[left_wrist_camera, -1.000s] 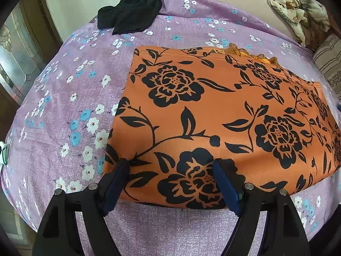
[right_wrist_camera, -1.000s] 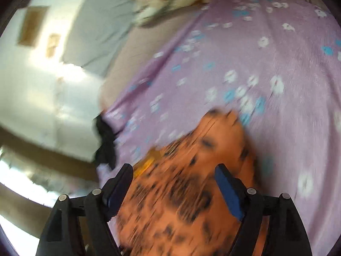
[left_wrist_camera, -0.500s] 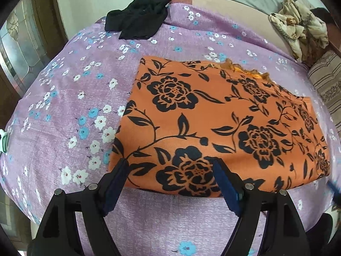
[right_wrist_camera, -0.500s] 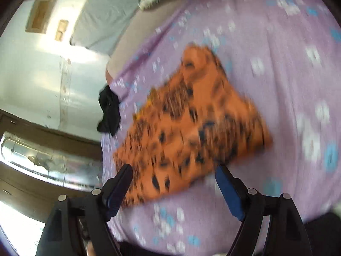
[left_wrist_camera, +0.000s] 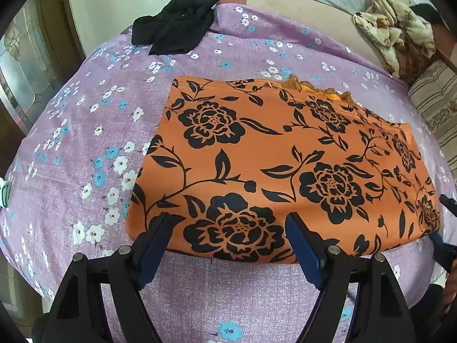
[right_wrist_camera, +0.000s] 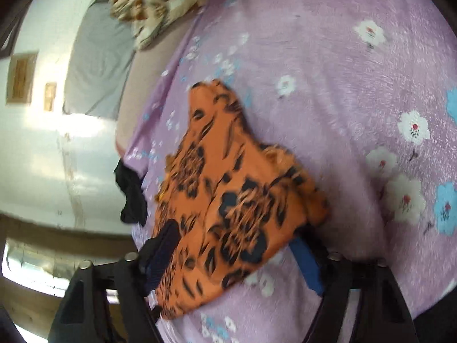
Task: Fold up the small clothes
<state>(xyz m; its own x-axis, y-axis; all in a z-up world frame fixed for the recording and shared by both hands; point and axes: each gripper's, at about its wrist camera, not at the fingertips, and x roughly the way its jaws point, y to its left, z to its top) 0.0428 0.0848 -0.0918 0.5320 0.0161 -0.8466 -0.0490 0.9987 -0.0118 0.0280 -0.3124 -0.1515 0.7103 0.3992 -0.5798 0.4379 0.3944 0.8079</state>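
- On the purple flowered bedsheet [left_wrist_camera: 85, 131], near its middle, the orange garment with black flowers [left_wrist_camera: 280, 154] lies flat as a broad, neat rectangle.
- Its left and near edges look straight, so at least one fold seems to be made already; this is a judgement from the shape only.
- At the far edge a bit of orange lace trim [left_wrist_camera: 320, 88] sticks out from under the top layer, so the layers are not fully aligned there.
- The piece is still wide, and probably one or two more folds are left before it is a small packet.
- The right gripper [right_wrist_camera: 234, 257] is at the right end of the garment, with the cloth between its blue pads; its jaws are closing, but they are not pressing on the fabric yet, as far as the blurred right wrist view shows.
- The left gripper [left_wrist_camera: 225, 245] hovers over the near edge, wide open and holding nothing.
- Farther away, a black garment [left_wrist_camera: 177, 23] lies crumpled at the far left corner of the bed, and it is not folded.
- A beige patterned cloth [left_wrist_camera: 397, 31] lies in a heap at the far right; whether it belongs to the task, one cannot tell.
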